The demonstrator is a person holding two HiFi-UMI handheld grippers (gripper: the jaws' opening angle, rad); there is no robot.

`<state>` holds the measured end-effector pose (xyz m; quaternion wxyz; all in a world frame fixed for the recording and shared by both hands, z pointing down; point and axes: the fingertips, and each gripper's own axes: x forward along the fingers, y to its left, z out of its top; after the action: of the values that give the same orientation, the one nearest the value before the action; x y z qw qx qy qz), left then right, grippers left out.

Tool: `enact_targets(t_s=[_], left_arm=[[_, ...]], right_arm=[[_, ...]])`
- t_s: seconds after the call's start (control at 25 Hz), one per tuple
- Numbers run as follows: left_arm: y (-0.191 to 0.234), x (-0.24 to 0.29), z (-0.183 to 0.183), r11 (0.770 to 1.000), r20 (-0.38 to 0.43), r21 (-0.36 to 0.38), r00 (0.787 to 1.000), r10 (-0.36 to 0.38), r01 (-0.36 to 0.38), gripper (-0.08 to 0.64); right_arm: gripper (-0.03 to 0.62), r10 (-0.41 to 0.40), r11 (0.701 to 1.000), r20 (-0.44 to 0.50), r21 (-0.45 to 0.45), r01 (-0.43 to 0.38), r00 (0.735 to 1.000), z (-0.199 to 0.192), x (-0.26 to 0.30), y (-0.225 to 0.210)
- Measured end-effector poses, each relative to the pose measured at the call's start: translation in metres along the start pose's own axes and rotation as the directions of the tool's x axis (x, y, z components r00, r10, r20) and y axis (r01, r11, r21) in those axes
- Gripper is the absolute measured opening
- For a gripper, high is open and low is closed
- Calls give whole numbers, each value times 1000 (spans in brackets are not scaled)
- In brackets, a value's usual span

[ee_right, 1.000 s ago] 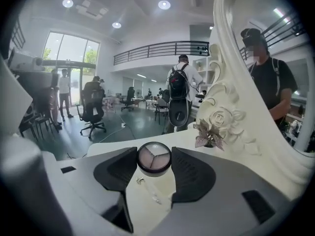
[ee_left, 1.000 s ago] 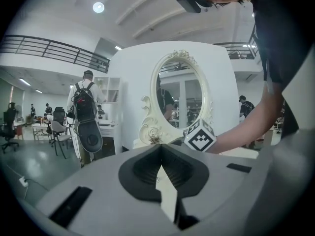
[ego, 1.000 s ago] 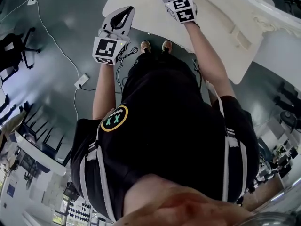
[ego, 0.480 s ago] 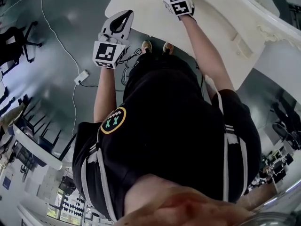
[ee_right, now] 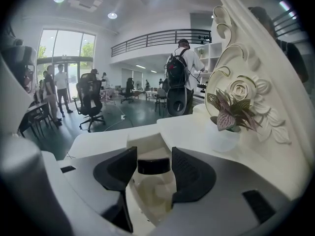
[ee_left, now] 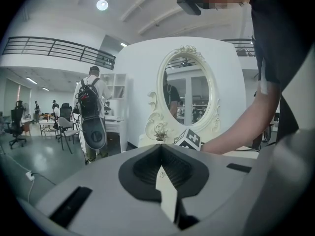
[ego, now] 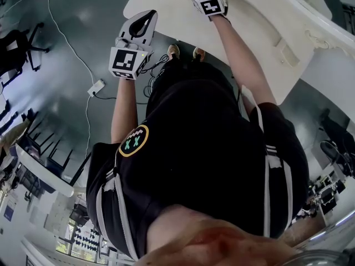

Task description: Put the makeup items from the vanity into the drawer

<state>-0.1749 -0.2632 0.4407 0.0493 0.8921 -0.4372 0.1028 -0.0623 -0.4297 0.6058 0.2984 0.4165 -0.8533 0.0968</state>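
The left claw is held over the floor just beside the white vanity worktop, its two jaws closed tip to tip with nothing between them. In the head view the right claw is cut off by the top edge. Its own view shows the jaws partly apart and clamped on one small pale bottle with a black cap, its base hidden inside the claw. The bottle sits above the worktop, near one potted plant and one ornate mirror frame.
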Motion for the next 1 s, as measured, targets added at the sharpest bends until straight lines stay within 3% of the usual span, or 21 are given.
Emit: enact_targets(t_s=[0.4, 0.56, 0.72, 0.84, 1.0], left_arm=[[-5, -1, 5, 1000, 17, 7, 999, -27, 27, 18], [-9, 3, 13, 997, 34, 21, 997, -73, 72, 18], [-24, 17, 27, 986, 60, 42, 984, -166, 164, 18], [-41, 29, 38, 963, 74, 58, 961, -267, 263, 18], [-93, 50, 47, 890, 112, 106, 884, -453, 443, 18]], right_arm=[[290, -9, 1000, 24, 2, 8, 1000, 5, -25, 2], [273, -38, 999, 121, 2, 38, 992, 28, -69, 5], [249, -89, 996, 216, 17, 87, 972, 50, -131, 7], [242, -162, 987, 268, 50, 154, 950, 60, -181, 9], [233, -323, 946, 288, 112, 303, 902, 37, -257, 7]])
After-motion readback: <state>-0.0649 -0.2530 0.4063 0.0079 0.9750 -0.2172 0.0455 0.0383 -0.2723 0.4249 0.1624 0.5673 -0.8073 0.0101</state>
